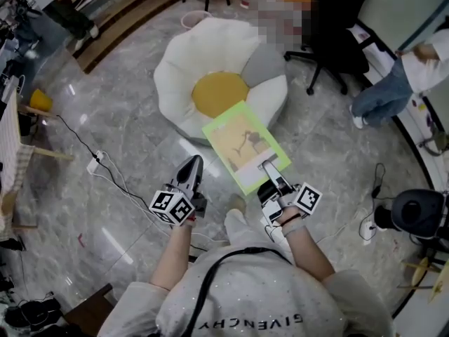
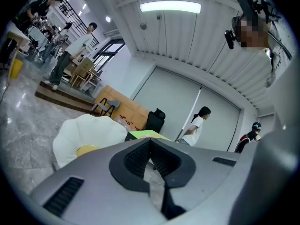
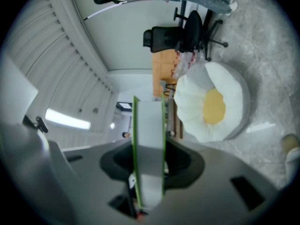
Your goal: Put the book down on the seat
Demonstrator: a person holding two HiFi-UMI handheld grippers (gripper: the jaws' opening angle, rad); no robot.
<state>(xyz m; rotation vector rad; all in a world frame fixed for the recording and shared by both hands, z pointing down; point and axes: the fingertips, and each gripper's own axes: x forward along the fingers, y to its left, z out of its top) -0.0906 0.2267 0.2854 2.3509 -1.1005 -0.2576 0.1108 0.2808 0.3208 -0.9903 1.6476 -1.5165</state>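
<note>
gripping the book at its near right end, my right gripper has both jaws pressed onto it. in the right gripper view the book stands edge-on between the pads, a pale block of pages with a green line down each side. from the head view the book lies flat with its cover up, a green border round a pale yellow picture. it hangs over the grey marble floor, and its far end overlaps the near rim of the seat. whether it touches the seat there i cannot tell.

the seat is a flower-shaped cushion on the floor, with white petals round a yellow middle and one grey petal on its far right. the book's far corner shows just beside the yellow middle, not over it.

my left gripper is to the left of the book and apart from it, pointing toward the seat. its jaws are closed together with nothing between them. in the left gripper view the seat sits beyond the jaws to the left, with the green edge of the book just past the tips.

farther off stands a black office chair, and a person in jeans is at the right. a white power strip lies on the floor to the left.
</note>
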